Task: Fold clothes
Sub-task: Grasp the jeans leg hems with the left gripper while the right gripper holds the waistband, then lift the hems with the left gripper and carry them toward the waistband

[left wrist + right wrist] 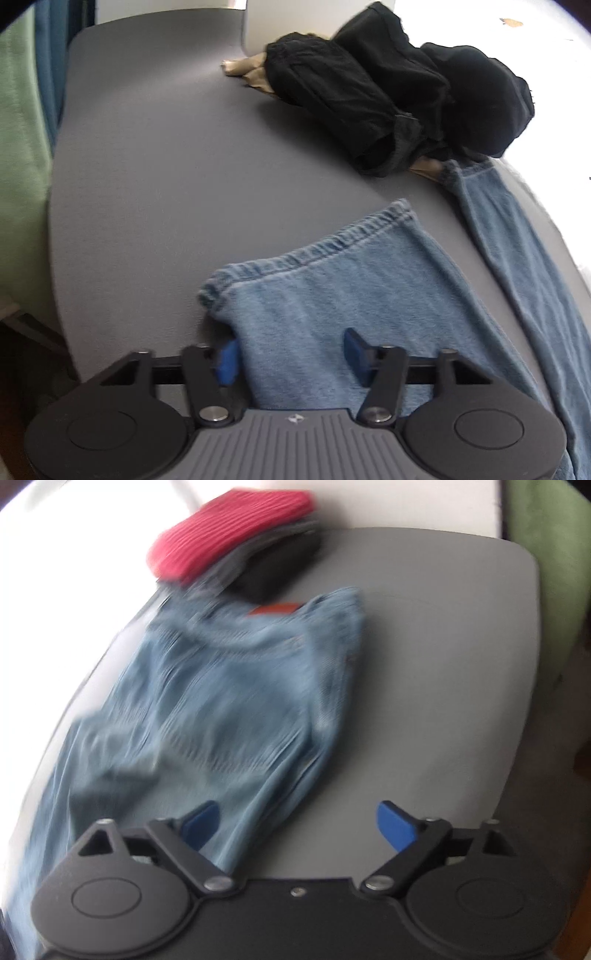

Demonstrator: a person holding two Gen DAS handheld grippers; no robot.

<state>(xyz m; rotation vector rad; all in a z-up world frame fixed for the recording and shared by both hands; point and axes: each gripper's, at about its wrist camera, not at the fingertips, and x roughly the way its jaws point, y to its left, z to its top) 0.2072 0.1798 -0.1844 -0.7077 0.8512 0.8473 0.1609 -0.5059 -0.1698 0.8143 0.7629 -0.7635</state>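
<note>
Jeans (332, 295) lie between open left claw (291, 356) fingers.

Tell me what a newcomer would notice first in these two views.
The jeans dominate: pale blue denim spread over the grey table, with a hemmed leg lying between the fingers of the open left claw. Next comes the red knit atop a folded stack at the far edge in the right view. In the left view, a crumpled black garment sits at the far right.
</note>
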